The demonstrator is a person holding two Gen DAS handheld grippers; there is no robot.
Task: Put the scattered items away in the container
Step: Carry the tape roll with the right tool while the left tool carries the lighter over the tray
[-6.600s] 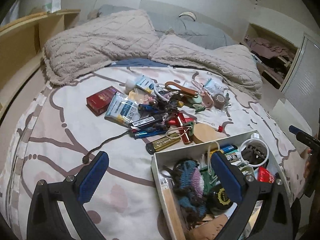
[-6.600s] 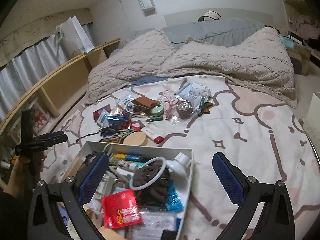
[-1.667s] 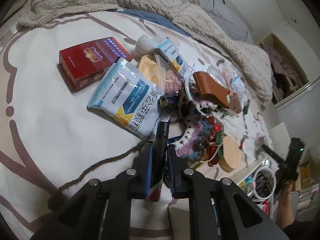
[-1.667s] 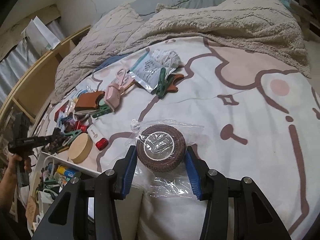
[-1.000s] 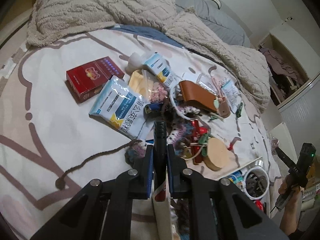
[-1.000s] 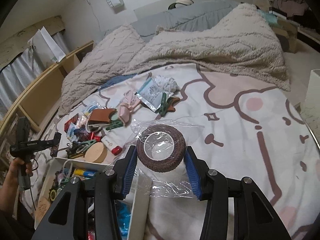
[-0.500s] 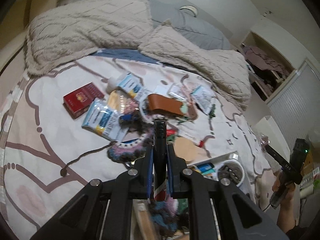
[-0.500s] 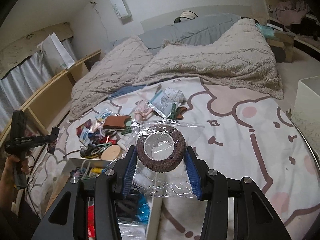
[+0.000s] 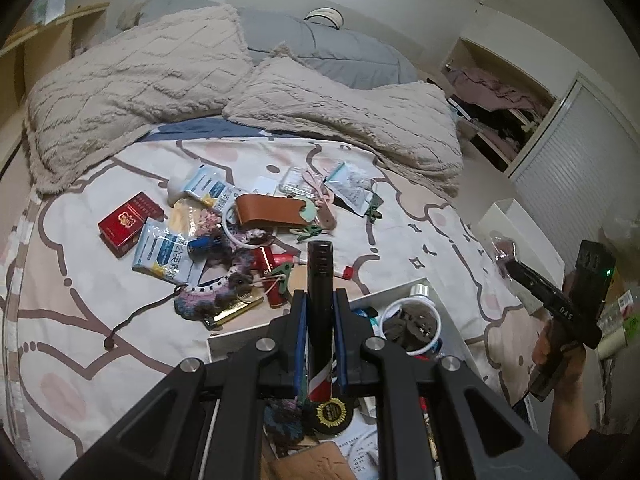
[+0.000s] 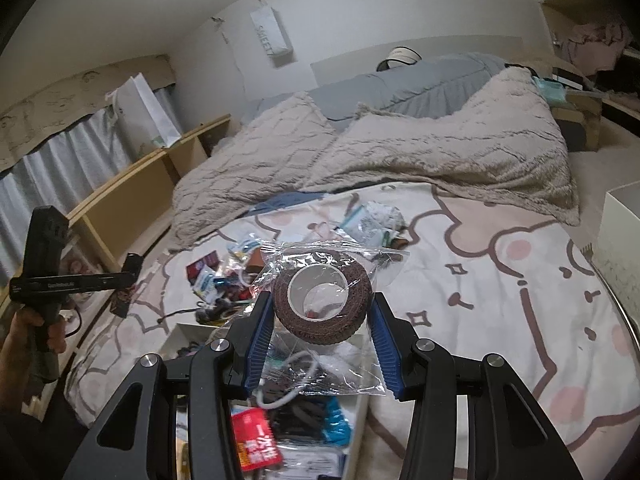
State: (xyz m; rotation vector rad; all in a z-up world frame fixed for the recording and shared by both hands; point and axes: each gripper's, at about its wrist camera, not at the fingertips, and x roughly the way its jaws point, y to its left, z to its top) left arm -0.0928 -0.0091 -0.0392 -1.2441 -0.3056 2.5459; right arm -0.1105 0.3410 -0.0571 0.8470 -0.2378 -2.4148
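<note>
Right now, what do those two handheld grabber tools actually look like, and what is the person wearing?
Each tool, the left gripper and the right gripper, is a black plastic frame with two angled arms, silver screws at the joints and ribbed blue pads on the fingers. Seen from the other side, each has a black pistol-style handle; the right one's shows a small green light. The person wears a dark sleeve.

A slim black lighter [image 9: 319,276] with a red-and-white base stood upright, clamped above the white container [image 9: 452,322]; a brown tape roll [image 10: 322,304] in a clear bag hung gripped over that cluttered box; a red pack [image 9: 130,224], brown leather pouch [image 9: 266,210] and sachets lay scattered on the bedspread beyond.
</note>
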